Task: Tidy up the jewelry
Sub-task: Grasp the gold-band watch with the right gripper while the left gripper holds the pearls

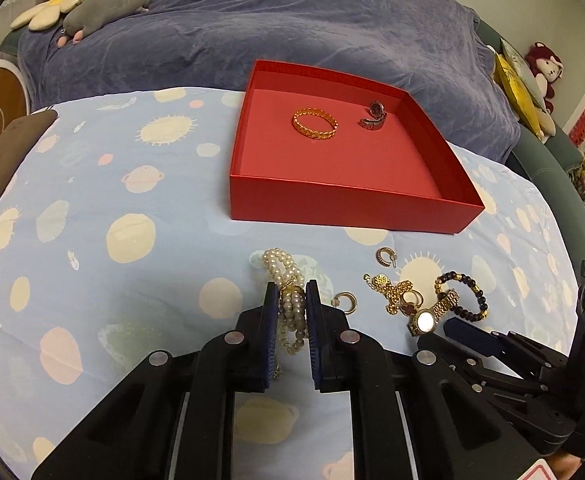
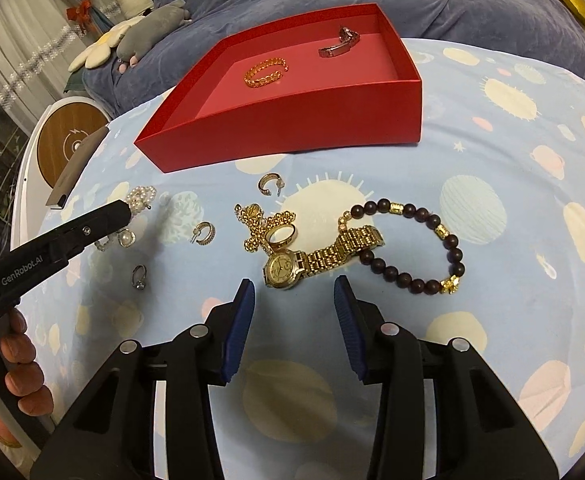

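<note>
A red box [image 1: 332, 200] [image 2: 292, 120] stands on the blue patterned cloth and holds a gold bracelet [image 1: 315, 124] [image 2: 265, 71] and a silver watch [image 1: 373, 117] [image 2: 339, 45]. My left gripper [image 1: 291, 292] is shut on a pearl bracelet [image 1: 288, 280] [image 2: 142, 196] lying on the cloth. My right gripper [image 2: 294, 284] is open and empty, just short of a gold watch [image 2: 316, 260] [image 1: 432, 312]. Beside the gold watch lie a dark bead bracelet [image 2: 420, 240] [image 1: 468, 292], a gold chain with a ring [image 2: 268, 228] [image 1: 396, 292], hoop earrings [image 2: 270, 184] [image 2: 204, 234] and a small ring [image 2: 138, 276].
A bed with a blue blanket [image 1: 292, 20] and plush toys [image 1: 108, 8] lies behind the table. A brown flat case [image 1: 8, 152] rests at the cloth's left edge, next to a round wooden charger [image 2: 66, 136]. My right gripper shows at the lower right of the left wrist view [image 1: 532, 368].
</note>
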Motion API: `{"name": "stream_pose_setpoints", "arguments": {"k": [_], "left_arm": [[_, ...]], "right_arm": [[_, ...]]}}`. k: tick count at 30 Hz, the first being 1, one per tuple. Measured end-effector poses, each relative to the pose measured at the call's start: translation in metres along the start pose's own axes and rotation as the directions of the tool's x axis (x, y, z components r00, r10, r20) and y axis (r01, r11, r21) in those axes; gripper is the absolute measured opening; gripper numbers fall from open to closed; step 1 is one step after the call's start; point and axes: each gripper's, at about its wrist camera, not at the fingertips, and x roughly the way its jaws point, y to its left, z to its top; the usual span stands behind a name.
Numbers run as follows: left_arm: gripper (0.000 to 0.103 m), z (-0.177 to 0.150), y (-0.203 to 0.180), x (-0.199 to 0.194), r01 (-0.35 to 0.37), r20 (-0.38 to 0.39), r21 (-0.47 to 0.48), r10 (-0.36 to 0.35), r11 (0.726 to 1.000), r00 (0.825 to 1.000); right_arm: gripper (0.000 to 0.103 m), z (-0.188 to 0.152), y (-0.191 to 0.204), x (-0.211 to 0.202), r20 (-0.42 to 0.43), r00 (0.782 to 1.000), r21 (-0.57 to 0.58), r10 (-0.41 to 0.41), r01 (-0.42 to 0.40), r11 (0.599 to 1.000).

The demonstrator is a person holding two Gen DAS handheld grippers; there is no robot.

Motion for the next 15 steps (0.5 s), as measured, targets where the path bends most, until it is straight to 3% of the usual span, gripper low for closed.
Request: {"name": "stream_pose_setpoints", "arguments": {"k": [9,15], "left_arm": [[0.011,0.0,0.008,-0.003,-0.006,0.003,-0.008,0.006,1.0,1.0],[0.011,-0.001,0.008,-0.003,0.001,-0.001,-0.009,-0.001,1.0,1.0]], "right_arm": [[0.04,0.007,0.013,0.011,0.051,0.998,-0.044,-0.047,0.049,0.998],[0.034,0.005,0.02,0.016,0.087,0.991,-0.11,-0.101,0.111,0.988]]}}
